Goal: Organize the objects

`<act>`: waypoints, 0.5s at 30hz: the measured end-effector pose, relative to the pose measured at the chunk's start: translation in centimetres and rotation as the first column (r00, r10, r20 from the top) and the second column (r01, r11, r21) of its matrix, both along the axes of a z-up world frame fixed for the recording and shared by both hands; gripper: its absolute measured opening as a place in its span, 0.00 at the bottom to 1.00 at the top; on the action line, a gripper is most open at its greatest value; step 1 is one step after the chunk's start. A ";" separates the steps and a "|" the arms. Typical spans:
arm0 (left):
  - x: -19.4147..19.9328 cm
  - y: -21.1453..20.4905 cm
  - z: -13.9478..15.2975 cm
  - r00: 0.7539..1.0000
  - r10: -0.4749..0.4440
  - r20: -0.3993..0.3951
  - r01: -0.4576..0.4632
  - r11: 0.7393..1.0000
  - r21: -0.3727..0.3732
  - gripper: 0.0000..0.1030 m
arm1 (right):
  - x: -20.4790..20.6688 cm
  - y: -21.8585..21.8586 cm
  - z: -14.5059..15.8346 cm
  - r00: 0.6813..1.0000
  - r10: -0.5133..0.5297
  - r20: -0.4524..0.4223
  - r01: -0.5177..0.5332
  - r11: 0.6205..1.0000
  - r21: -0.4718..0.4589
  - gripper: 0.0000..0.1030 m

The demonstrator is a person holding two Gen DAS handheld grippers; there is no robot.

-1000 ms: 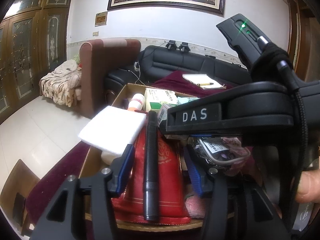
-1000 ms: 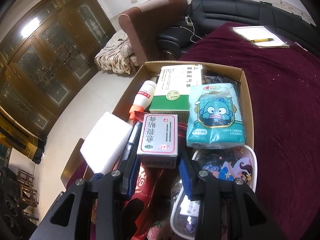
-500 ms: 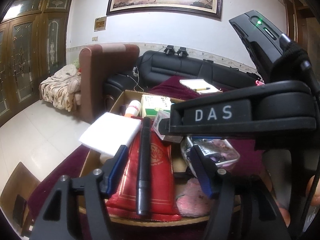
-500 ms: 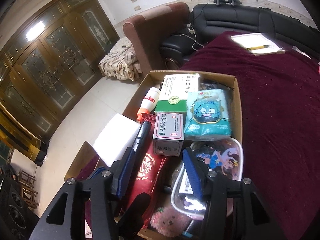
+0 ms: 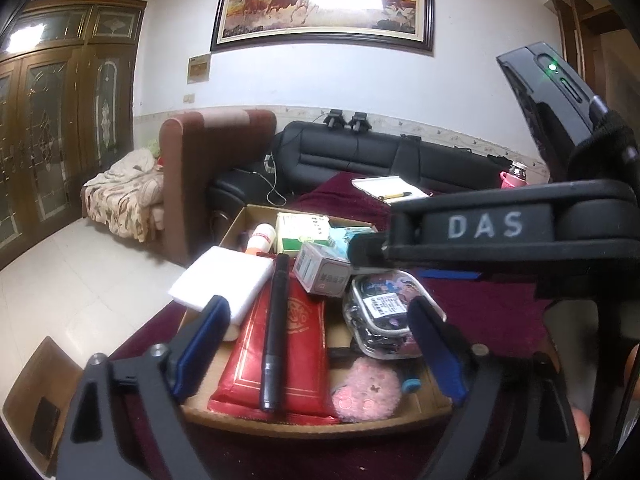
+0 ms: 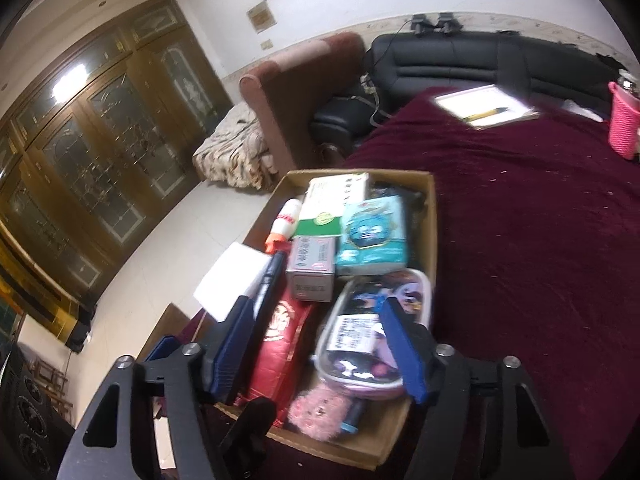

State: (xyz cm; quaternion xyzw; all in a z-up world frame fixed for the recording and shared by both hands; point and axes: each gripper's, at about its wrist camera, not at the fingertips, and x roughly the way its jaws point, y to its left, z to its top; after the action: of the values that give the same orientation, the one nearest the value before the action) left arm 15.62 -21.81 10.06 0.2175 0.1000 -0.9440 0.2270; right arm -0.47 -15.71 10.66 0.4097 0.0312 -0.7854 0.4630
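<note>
— Both grippers have pulled back from the cardboard box [image 6: 430, 216] vs a sec ago, w/ jaws just been opening. Left gripper [image 5: 316, 344] stands wide now; the black pen [image 5: 276, 328] lies on the red pouch [image 5: 296, 344] below the gap, untouched by either pad. Right gripper [image 6: 316, 344] also wide, nothing gripped.

— What's in the box?

— Packed. Ahead of the right jaws: small grey carton [image 6: 312, 268], teal tissue pack w/ cartoon face [image 6: 374, 236], green-white box [image 6: 334, 204], white bottle w/ orange cap [image 6: 284, 224]. By the right-hand pad, a clear cartoon-print case [image 6: 372, 332]. Nearer the jaws, a pink fluffy thing [image 6: 316, 412]. White foam block [image 6: 232, 276] overhangs the box's left rim, beyond the left-hand pad.

— Surface, room?

— Box sits at the edge of a maroon cloth [image 6: 540, 240]. Far beyond the jaws: notepad w/ yellow pen [image 6: 484, 108] and a pink knit holder [image 6: 624, 124] on it. Black sofa [image 5: 380, 160], brown armchair [image 5: 216, 168], wooden glass-panel doors [image 6: 96, 152], pale tile floor [image 5: 80, 272], horse painting [image 5: 324, 4] on the white wall.
</note>
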 end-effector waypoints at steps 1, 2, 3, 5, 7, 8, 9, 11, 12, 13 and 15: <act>0.0 0.2 0.0 1.000 -0.003 0.004 0.003 1.000 -0.006 0.91 | -0.2 0.5 0.2 1.000 -0.016 -0.011 0.016 1.000 -0.005 0.79; 0.0 0.4 0.0 1.000 -0.005 0.007 0.005 1.000 -0.011 0.92 | -0.2 1.0 0.3 0.999 -0.030 -0.020 0.030 1.000 -0.010 0.81; 0.1 0.6 0.0 1.000 -0.008 0.009 0.008 1.000 -0.019 0.93 | -0.2 1.6 0.4 0.998 -0.046 -0.031 0.045 0.999 -0.016 0.83; 0.4 1.0 -0.2 1.000 -0.002 0.014 0.002 1.000 -0.031 0.95 | -0.4 2.8 0.7 0.996 -0.072 -0.051 0.071 0.997 -0.023 0.86; 0.6 1.0 -0.3 1.000 0.005 0.012 -0.005 0.999 -0.038 0.98 | -0.4 4.1 0.7 0.991 -0.112 -0.074 0.109 0.993 -0.042 0.92; 0.7 0.9 -0.3 1.000 0.016 0.015 -0.015 0.999 -0.037 1.00 | -0.4 4.6 0.8 0.987 -0.134 -0.089 0.130 0.990 -0.045 0.93; 0.7 0.7 -0.2 0.999 0.040 0.021 -0.039 0.998 -0.045 1.00 | -0.3 5.3 0.8 0.977 -0.176 -0.119 0.172 0.984 -0.039 0.94; 0.9 0.7 -0.1 0.996 0.085 0.030 -0.083 0.995 -0.064 1.00 | -0.3 6.0 0.5 0.967 -0.210 -0.146 0.208 0.978 -0.023 0.94; 0.9 0.6 0.0 0.992 0.122 0.044 -0.118 0.990 -0.080 1.00 | -0.1 6.4 0.1 0.965 -0.213 -0.152 0.211 0.977 -0.024 0.94; 0.9 0.5 0.1 0.990 0.133 0.051 -0.128 0.988 -0.087 1.00 | 0.0 6.7 0.0 0.966 -0.209 -0.153 0.208 0.978 -0.026 0.94; 1.3 0.3 0.3 0.990 0.134 0.047 -0.130 0.988 -0.082 1.00 | 0.2 7.2 -0.7 0.967 -0.208 -0.151 0.207 0.978 -0.022 0.94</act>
State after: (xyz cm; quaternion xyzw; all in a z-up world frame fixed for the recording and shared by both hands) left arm 16.93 -21.55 10.40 0.2260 0.0711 -0.9241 0.3000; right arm -0.23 -8.55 9.98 0.3480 0.0210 -0.8585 0.3761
